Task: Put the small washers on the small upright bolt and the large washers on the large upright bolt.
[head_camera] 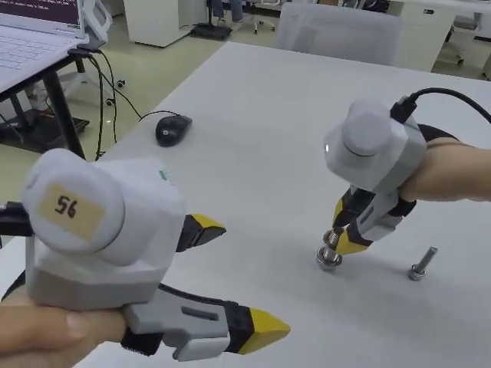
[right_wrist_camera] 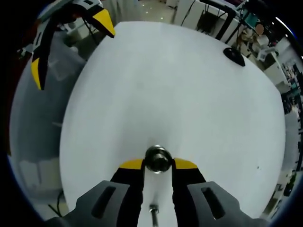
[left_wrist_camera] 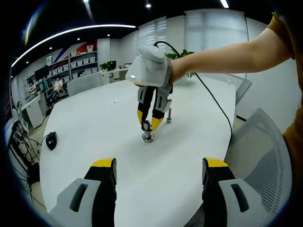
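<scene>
The large upright bolt stands on the white table with washers stacked at its base. My right gripper points straight down over it. In the right gripper view its yellow tips press both sides of a large washer ringing the bolt's top. The small bolt stands a little to the right, also seen behind the large bolt. My left gripper hovers open and empty at the near left, well away from the bolts, its jaws wide apart.
A black mouse lies at the table's left edge. A laptop sits on a side desk with cables hanging beside it. A mesh chair stands at the far edge, another chair beside the table.
</scene>
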Tool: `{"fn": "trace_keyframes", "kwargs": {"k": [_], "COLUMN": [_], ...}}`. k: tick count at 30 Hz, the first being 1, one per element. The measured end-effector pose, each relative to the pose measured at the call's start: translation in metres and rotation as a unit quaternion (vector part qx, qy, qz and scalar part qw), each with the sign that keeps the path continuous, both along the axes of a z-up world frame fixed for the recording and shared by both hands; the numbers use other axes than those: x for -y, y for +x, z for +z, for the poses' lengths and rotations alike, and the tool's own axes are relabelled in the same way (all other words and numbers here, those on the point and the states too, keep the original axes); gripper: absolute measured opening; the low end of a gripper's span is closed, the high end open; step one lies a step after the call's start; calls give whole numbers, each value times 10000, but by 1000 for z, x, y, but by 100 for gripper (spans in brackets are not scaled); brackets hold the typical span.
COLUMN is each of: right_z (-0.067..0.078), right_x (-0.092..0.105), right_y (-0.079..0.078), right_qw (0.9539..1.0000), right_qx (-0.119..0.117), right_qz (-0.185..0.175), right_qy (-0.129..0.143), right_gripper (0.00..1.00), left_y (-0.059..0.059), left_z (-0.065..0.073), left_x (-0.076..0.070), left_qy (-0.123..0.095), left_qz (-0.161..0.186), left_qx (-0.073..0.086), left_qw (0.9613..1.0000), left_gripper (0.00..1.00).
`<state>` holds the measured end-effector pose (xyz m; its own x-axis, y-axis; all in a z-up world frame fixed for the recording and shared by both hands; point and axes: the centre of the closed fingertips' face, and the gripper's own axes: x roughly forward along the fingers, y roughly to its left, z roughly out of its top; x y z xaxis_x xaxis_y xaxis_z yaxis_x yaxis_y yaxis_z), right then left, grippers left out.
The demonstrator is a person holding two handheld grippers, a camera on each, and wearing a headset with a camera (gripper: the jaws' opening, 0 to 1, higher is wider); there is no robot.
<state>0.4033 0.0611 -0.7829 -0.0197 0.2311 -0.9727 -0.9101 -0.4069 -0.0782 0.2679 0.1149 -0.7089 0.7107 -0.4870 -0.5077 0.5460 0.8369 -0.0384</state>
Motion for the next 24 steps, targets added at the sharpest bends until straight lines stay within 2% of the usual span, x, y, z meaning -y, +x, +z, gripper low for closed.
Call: {"fn": "trace_keyframes", "kwargs": {"k": [12,19,22,24], "right_z": [-9,-14,-15,-17], "right_x": [-2,-3,-2,-3], "right_y": [-5,-3,-4,-2], "right_qw": [10000,9999,9999,9999], "right_qx": [-42,-68,-81,-80], "right_qz": [-62,-85,-92,-91], "right_qy": [-9,-34,-43,-48], "right_gripper": [22,22,22,22], "left_y": [-2,-2,-2,-2], "left_z": [-1,2,3,2], "left_x": [-5,-8,-8,-8], "left_qy": [13,13,-74,-34], "left_qz": [27,42,65,55], "left_qx": [-24,5,11,8], "left_qw": [10000,10000,10000,10000], "left_gripper": [73,74,74,74]}}
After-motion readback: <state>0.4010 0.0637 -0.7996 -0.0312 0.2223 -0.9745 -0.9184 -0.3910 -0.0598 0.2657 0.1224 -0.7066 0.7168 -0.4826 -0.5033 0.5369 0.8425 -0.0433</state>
